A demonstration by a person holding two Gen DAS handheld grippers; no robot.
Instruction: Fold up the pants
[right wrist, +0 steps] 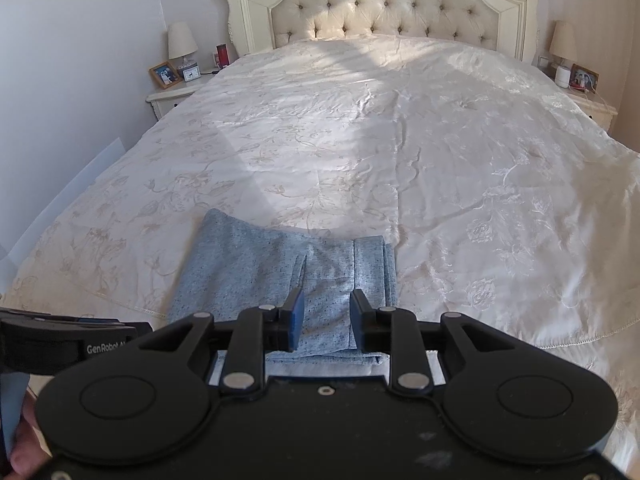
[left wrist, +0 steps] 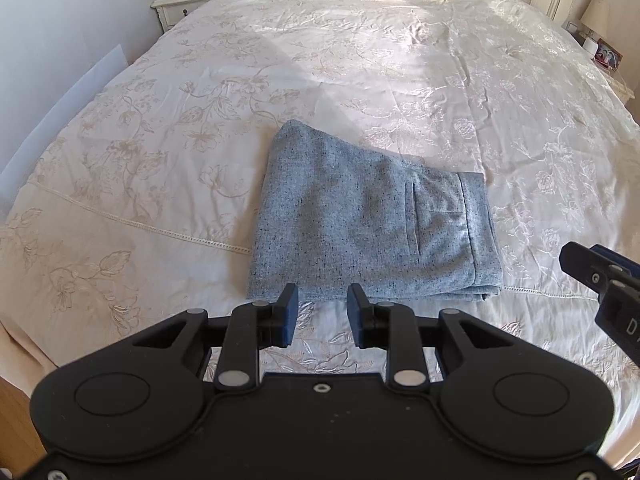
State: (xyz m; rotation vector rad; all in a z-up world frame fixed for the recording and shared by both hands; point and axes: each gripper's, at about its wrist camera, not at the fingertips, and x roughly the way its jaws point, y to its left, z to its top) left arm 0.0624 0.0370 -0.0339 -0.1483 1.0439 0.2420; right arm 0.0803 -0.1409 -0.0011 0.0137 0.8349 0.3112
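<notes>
Fingers apart and empty on left gripper (left wrist: 319,314) and right gripper (right wrist: 325,320), off the folded pants (left wrist: 368,216) on bed (left wrist: 400,60); folding looks finished.

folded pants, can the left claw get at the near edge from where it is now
Probably yes: the left claw is open just short of the folded pants, with only bare bedspread between.

A wide bed (right wrist: 440,152) covered by a cream floral-embroidered bedspread (left wrist: 360,60) carries the grey speckled pants (left wrist: 360,216), folded into a compact stack lying flat near its foot edge.
</notes>
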